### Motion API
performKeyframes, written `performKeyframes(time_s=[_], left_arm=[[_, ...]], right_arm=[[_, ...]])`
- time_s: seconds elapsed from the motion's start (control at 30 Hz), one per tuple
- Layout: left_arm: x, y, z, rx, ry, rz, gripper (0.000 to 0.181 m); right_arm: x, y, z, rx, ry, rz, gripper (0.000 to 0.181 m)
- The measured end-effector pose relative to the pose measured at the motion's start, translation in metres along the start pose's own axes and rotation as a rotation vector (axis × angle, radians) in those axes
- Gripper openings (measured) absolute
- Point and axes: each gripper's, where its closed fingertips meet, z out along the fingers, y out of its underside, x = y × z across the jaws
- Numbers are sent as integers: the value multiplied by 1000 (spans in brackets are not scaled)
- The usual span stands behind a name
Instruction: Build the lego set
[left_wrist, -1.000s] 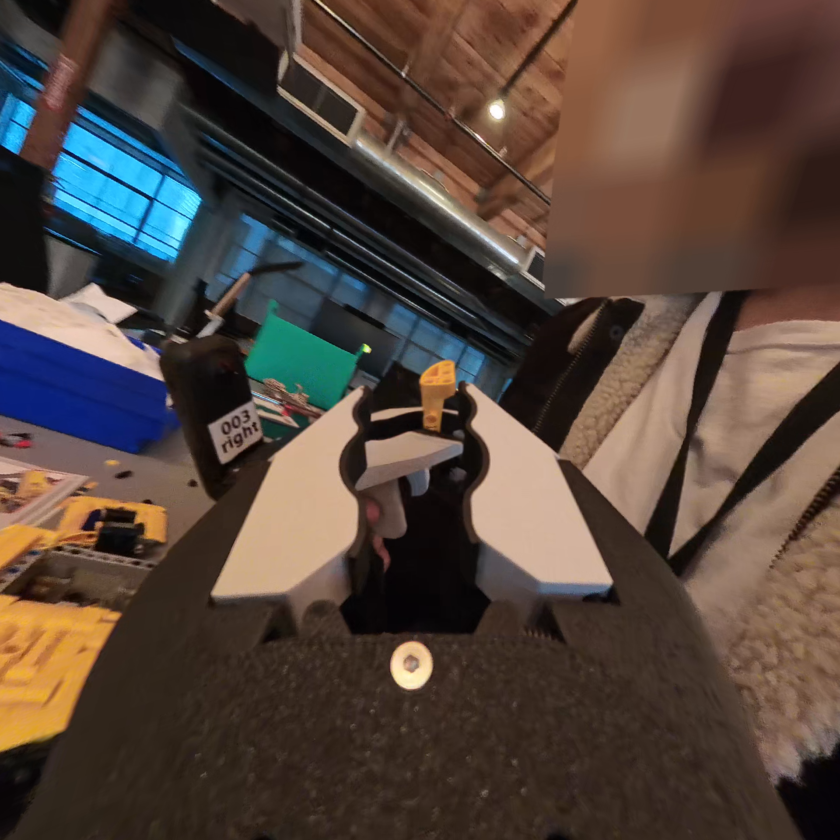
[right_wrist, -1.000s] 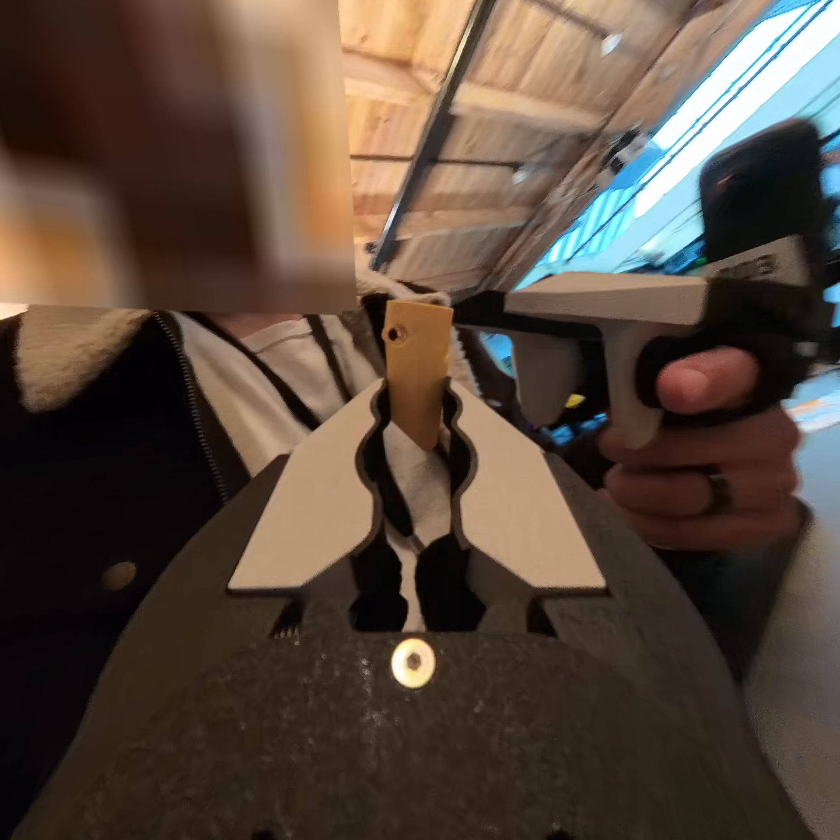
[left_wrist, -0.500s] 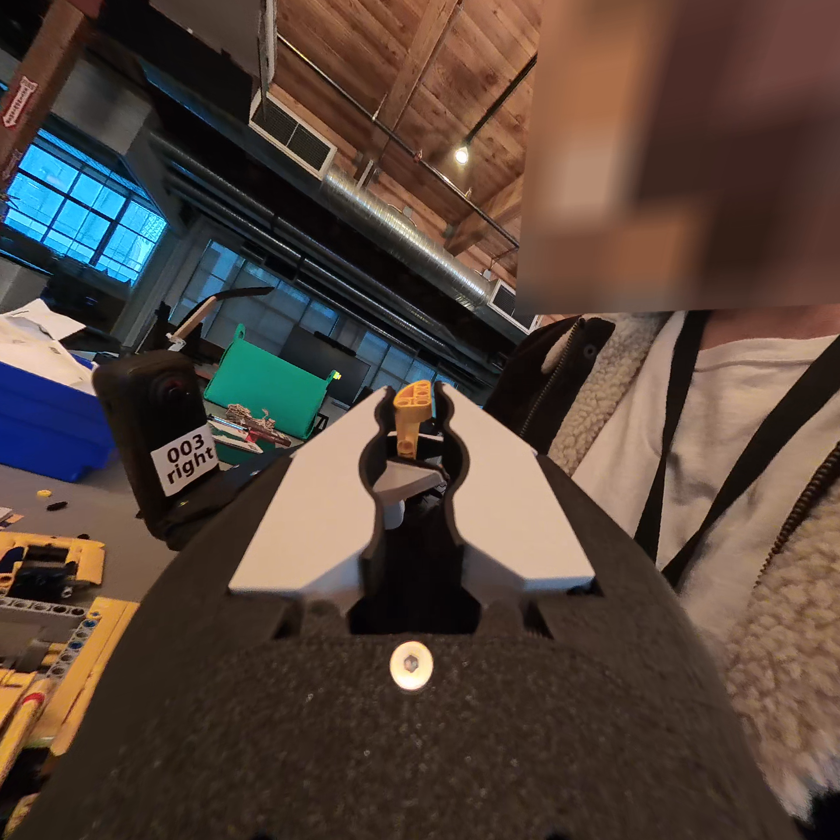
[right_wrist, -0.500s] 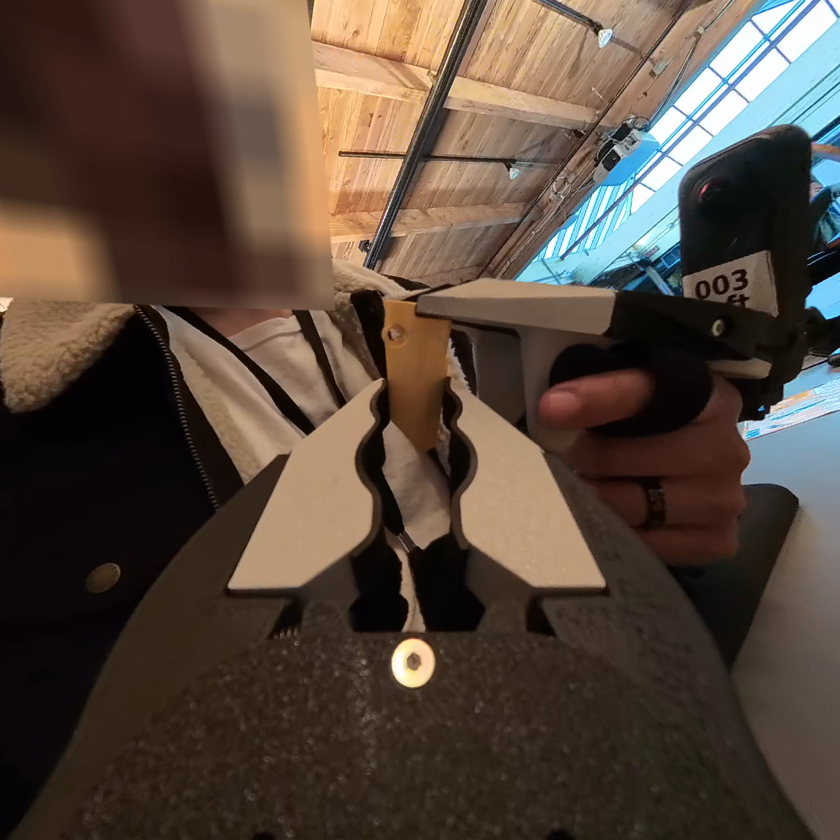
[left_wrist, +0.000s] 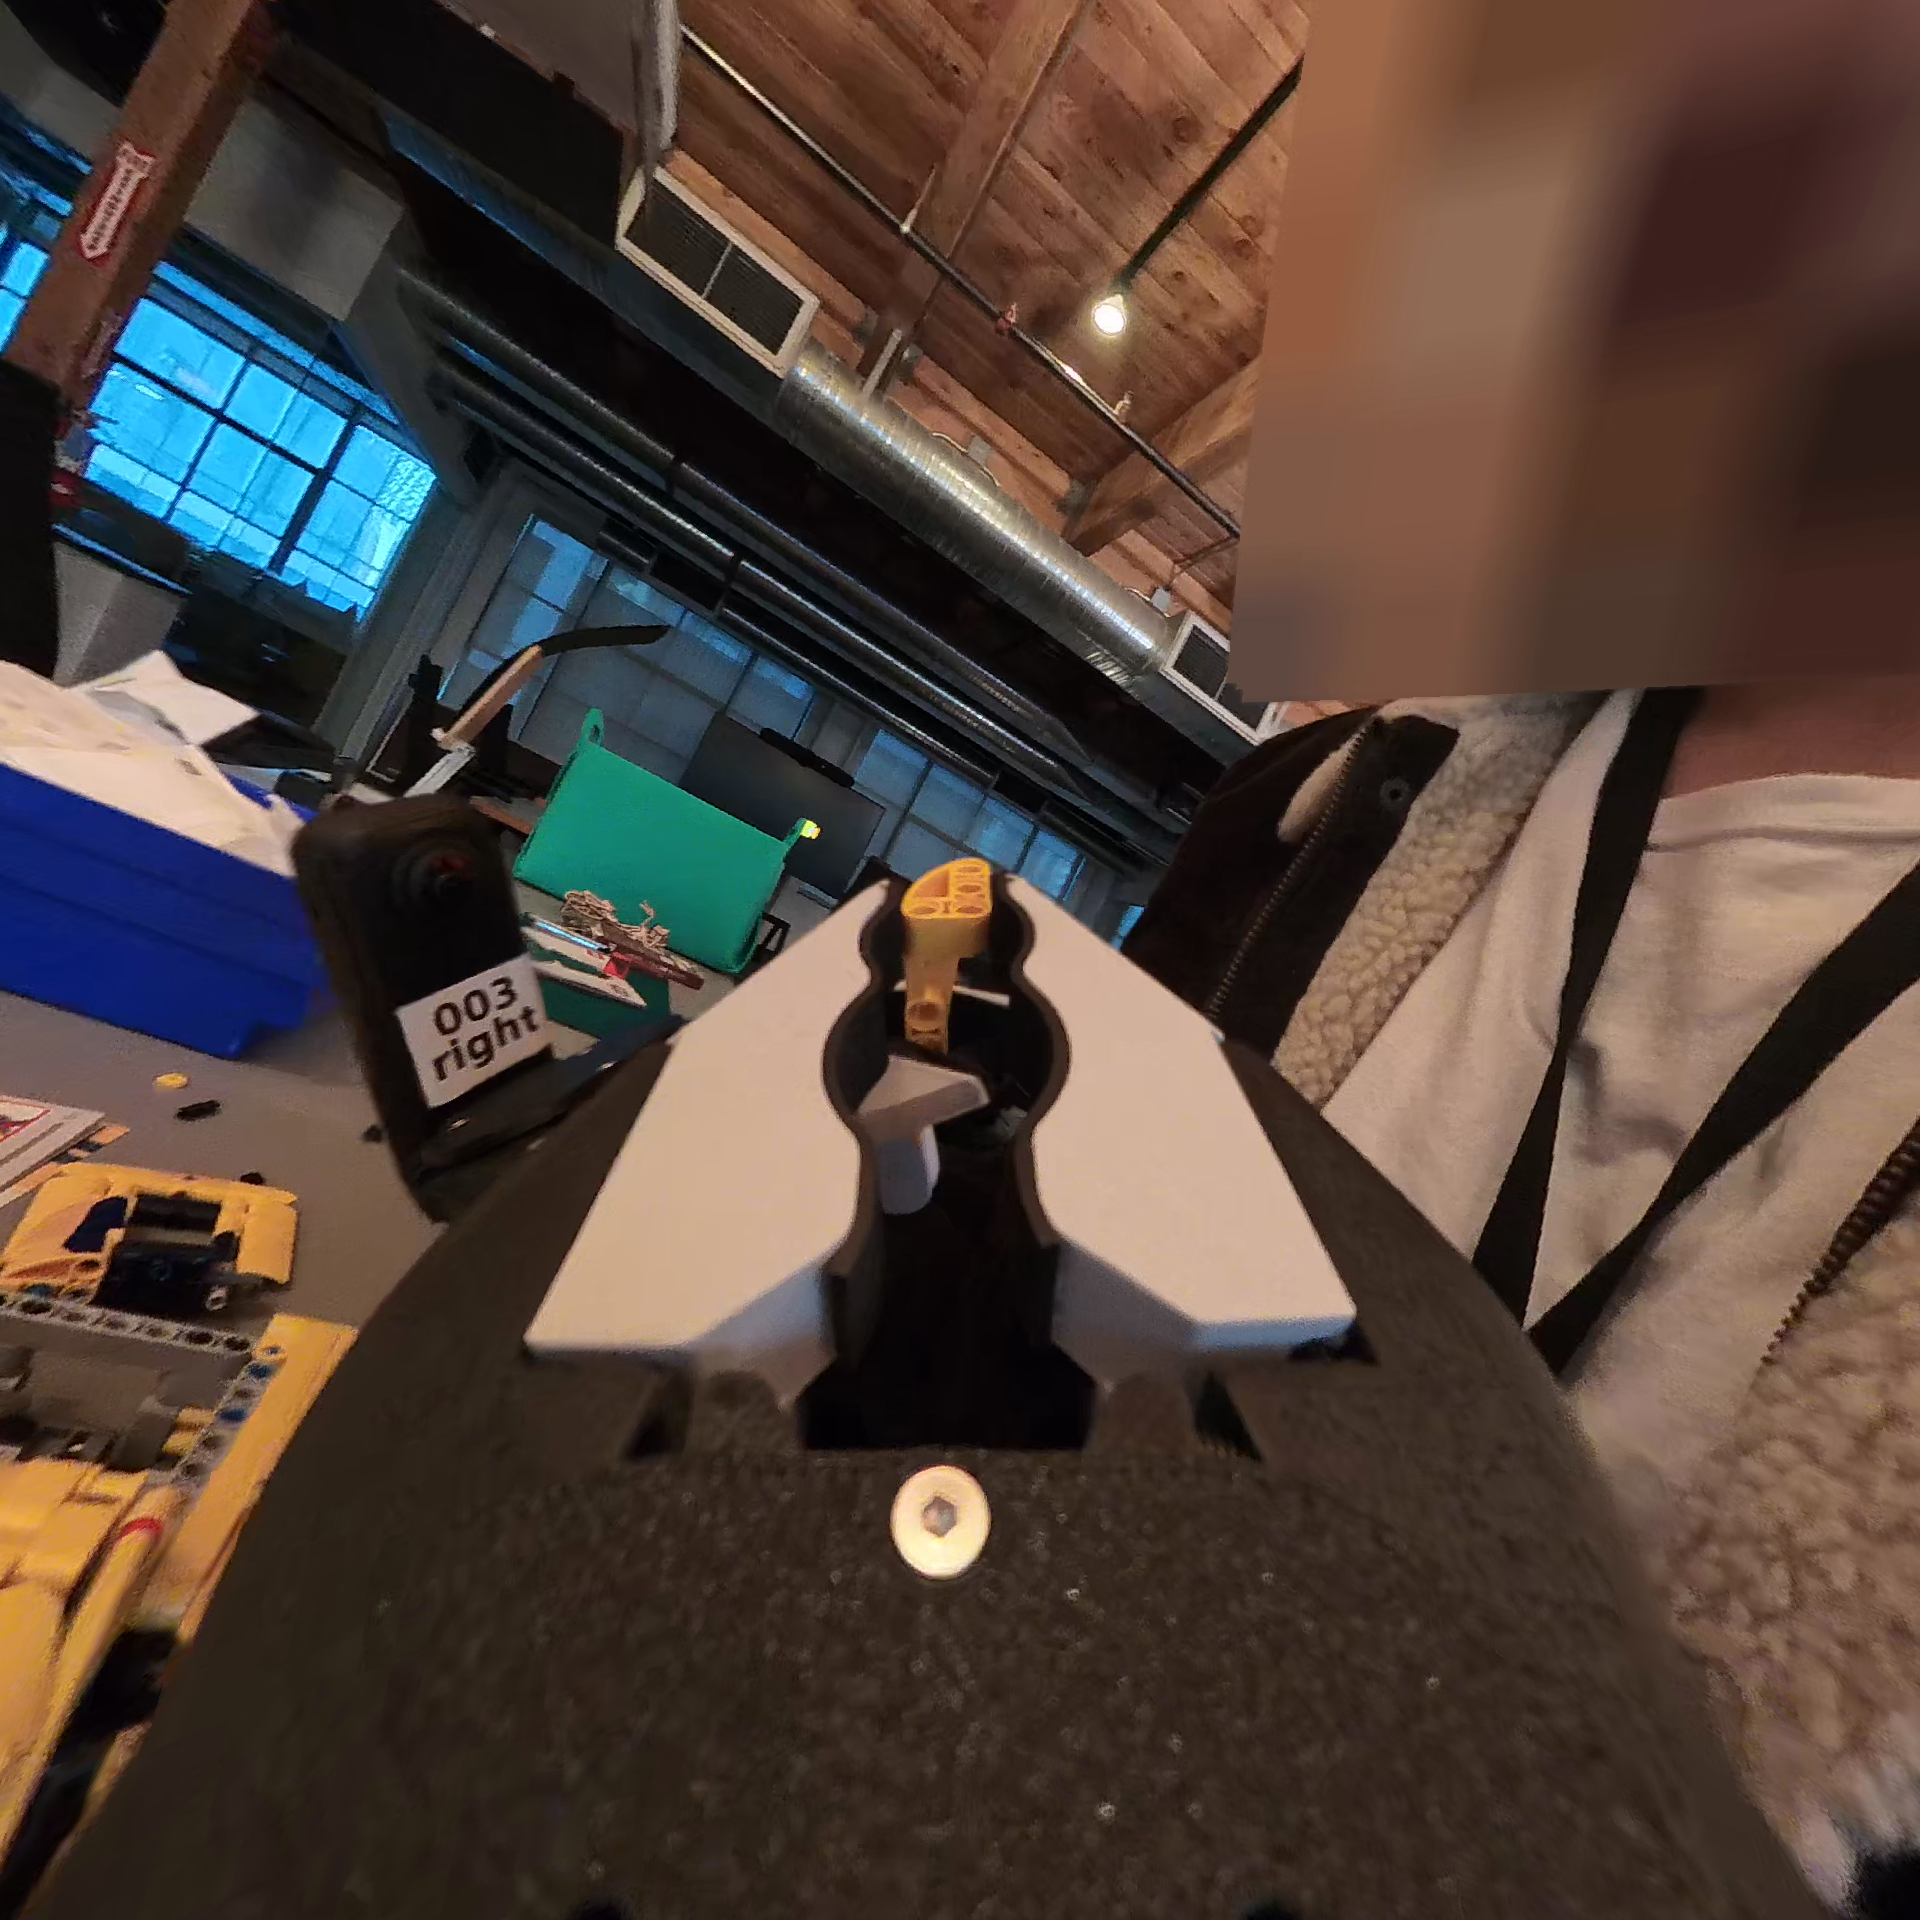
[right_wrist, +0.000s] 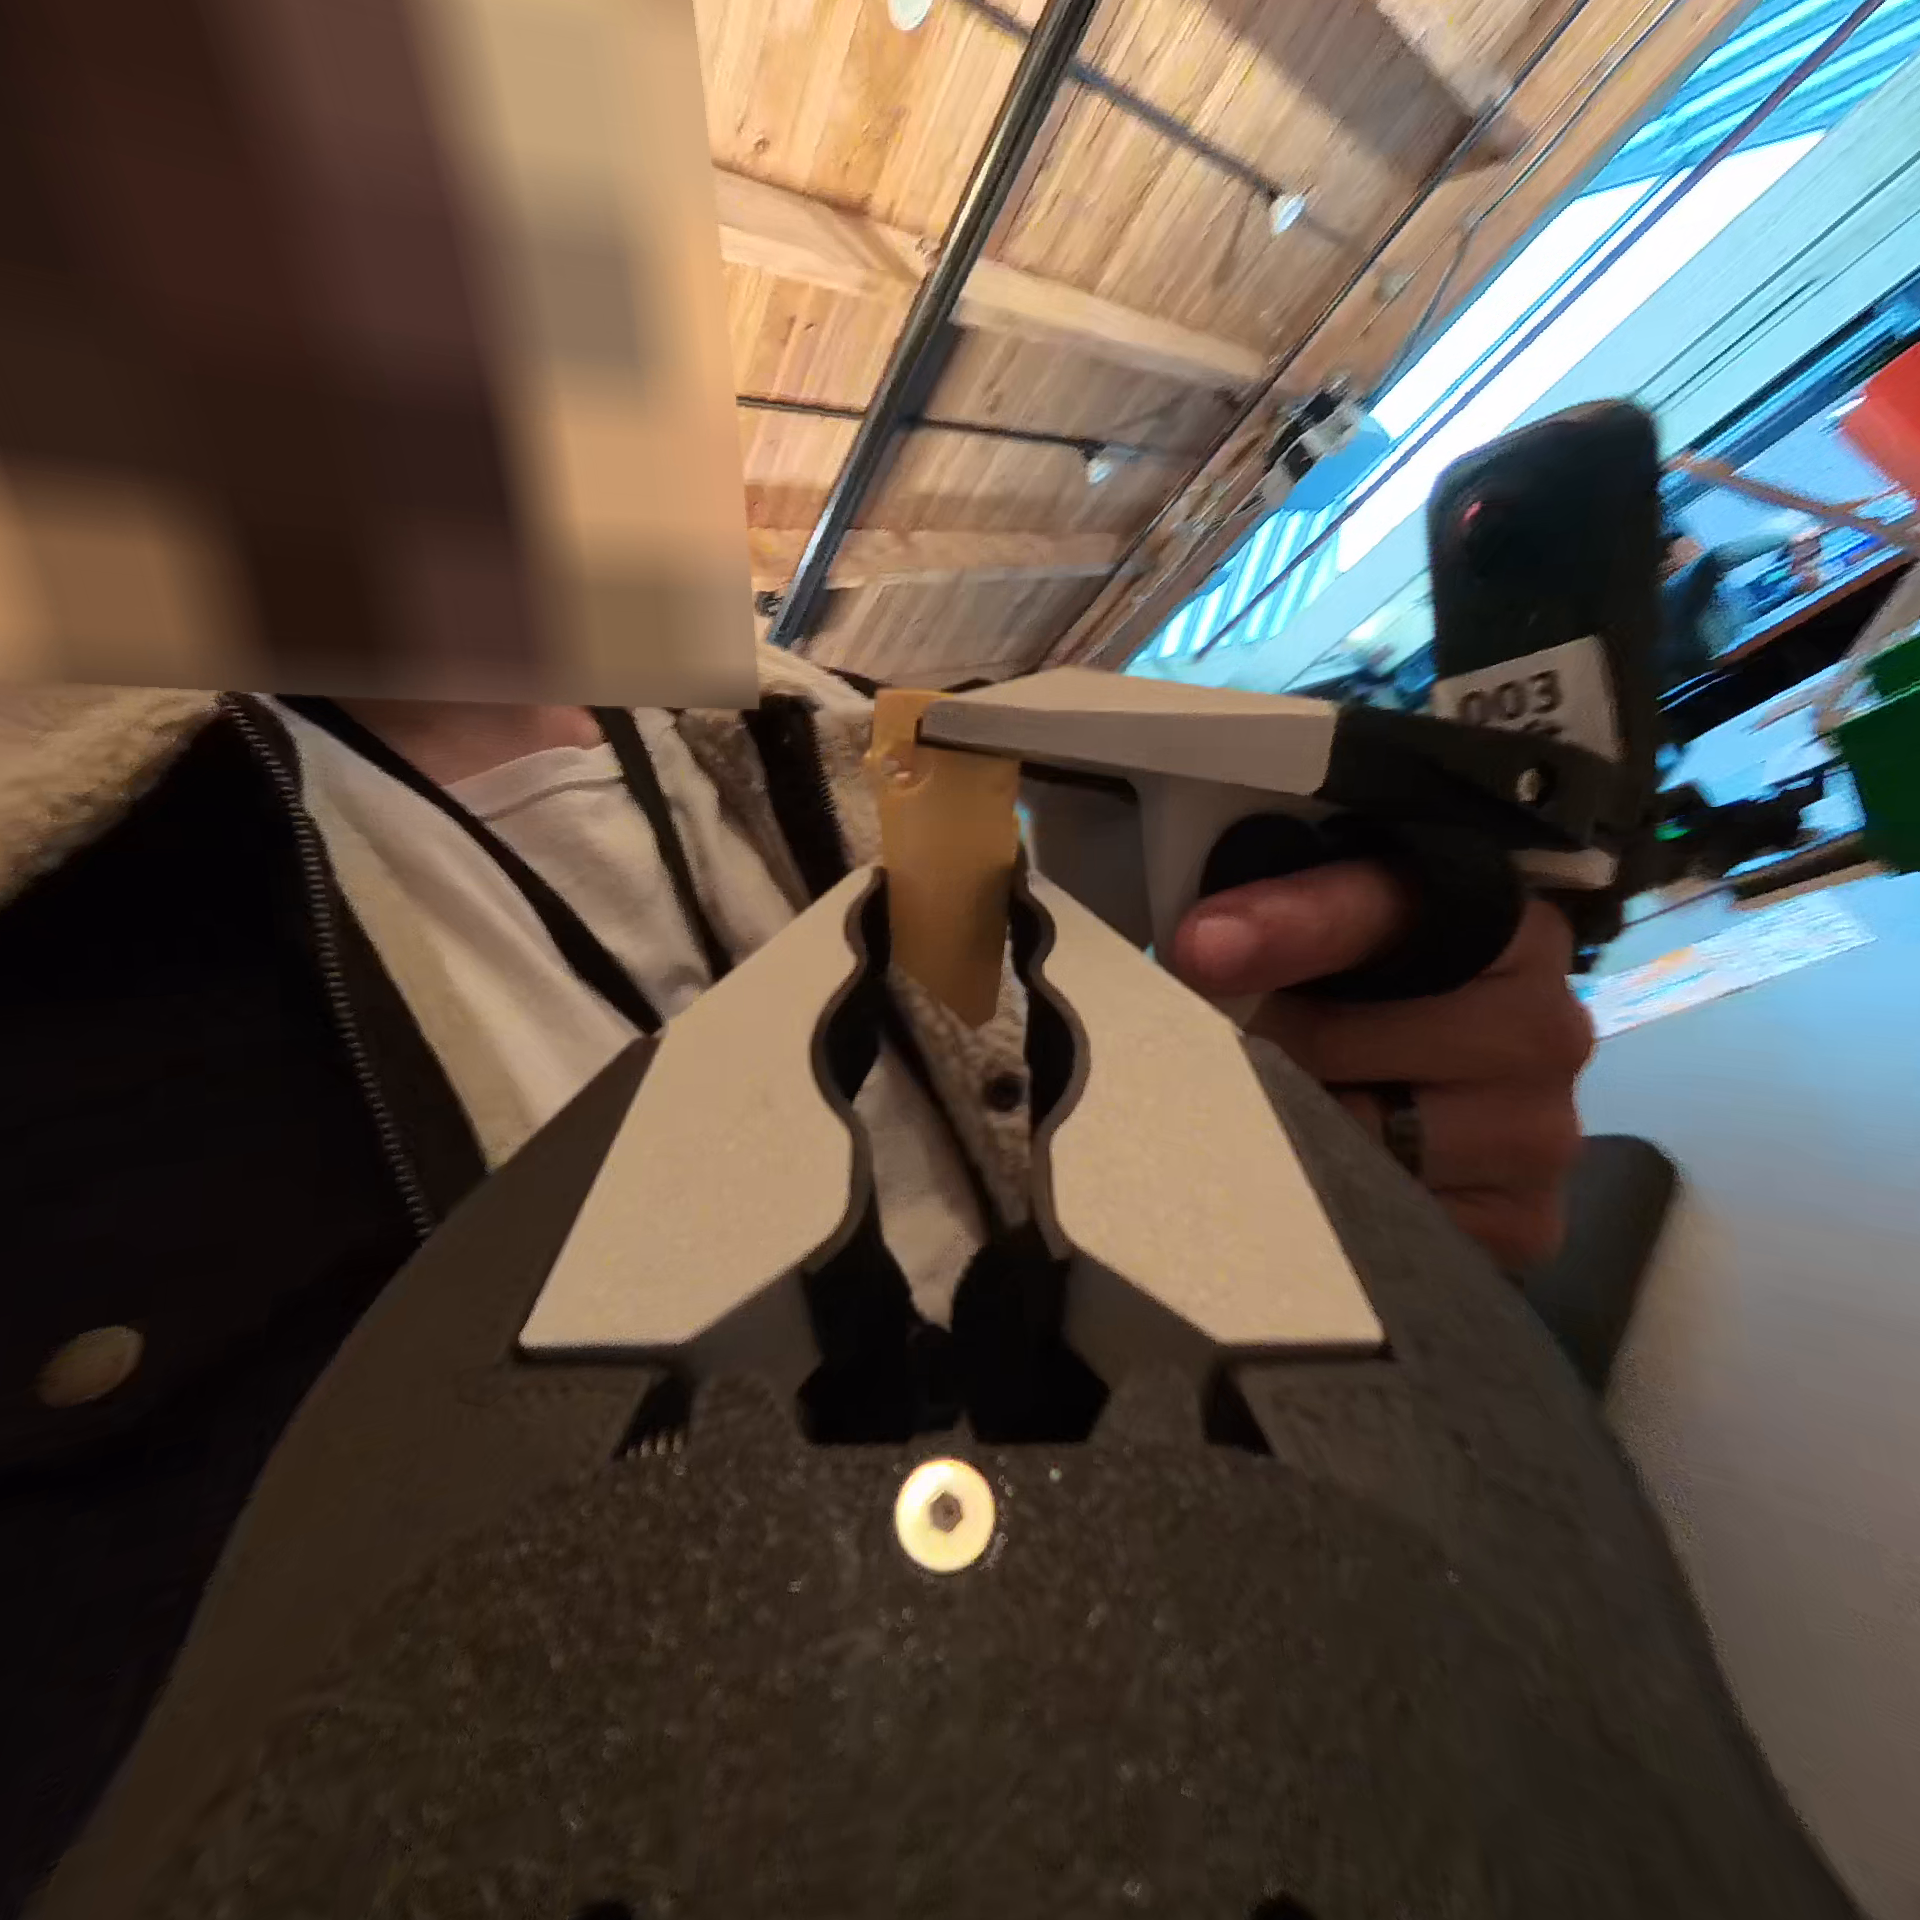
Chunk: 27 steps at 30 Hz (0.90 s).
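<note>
A flat yellow Lego piece (right_wrist: 948, 883) stands upright between the fingertips of my right gripper (right_wrist: 945, 894), which is shut on its lower part. My left gripper (right_wrist: 935, 732) comes in from the right, and its fingers clamp the piece's top end. In the left wrist view the piece's holed yellow edge (left_wrist: 945, 914) sits between the tips of my left gripper (left_wrist: 951, 888). The right gripper's grey fingers (left_wrist: 914, 1101) show below it through the gap. Both grippers are held up in the air, close to the person's chest.
A partly built yellow Lego model (left_wrist: 145, 1236) with a grey beam frame (left_wrist: 104, 1351) lies on the grey table at the left, with loose small parts nearby. A blue bin (left_wrist: 125, 894) and a green box (left_wrist: 655, 831) stand behind. A booklet (right_wrist: 1725, 961) lies at the right.
My left gripper has moved in onto the yellow piece and its jaws have narrowed around the top end. The right gripper keeps hold of the piece.
</note>
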Motion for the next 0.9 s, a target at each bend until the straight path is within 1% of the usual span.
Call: performKeyframes(time_s=[0.07, 0.17, 0.33, 0.47, 0.57, 0.73, 0.8, 0.83, 0.9], left_arm=[[-3, 0, -2, -11, -18, 0, 15], [1, 1, 0, -8, 9, -16, 15], [4, 0, 2, 26, 32, -10, 15], [3, 7, 5, -9, 19, 1, 15], [3, 5, 6, 28, 14, 0, 15], [0, 5, 6, 40, 6, -13, 15], [-3, 3, 4, 44, -17, -8, 15], [-6, 3, 1, 21, -47, 16, 15], [-17, 1, -8, -58, -155, 100, 14]], right_arm=[[3, 0, -2, -7, 41, -39, 21], [0, 3, 1, -30, 42, -74, 21], [-3, 2, 2, -3, 12, -62, 21], [-9, -3, 1, 27, -15, -53, 21], [-8, -3, 1, 12, 0, -56, 21], [-9, -4, -2, 30, 2, -59, 21], [-3, -8, -4, 52, 41, -88, 21], [4, -9, -8, 50, 100, -97, 23], [11, -12, -27, 15, 245, -130, 36]])
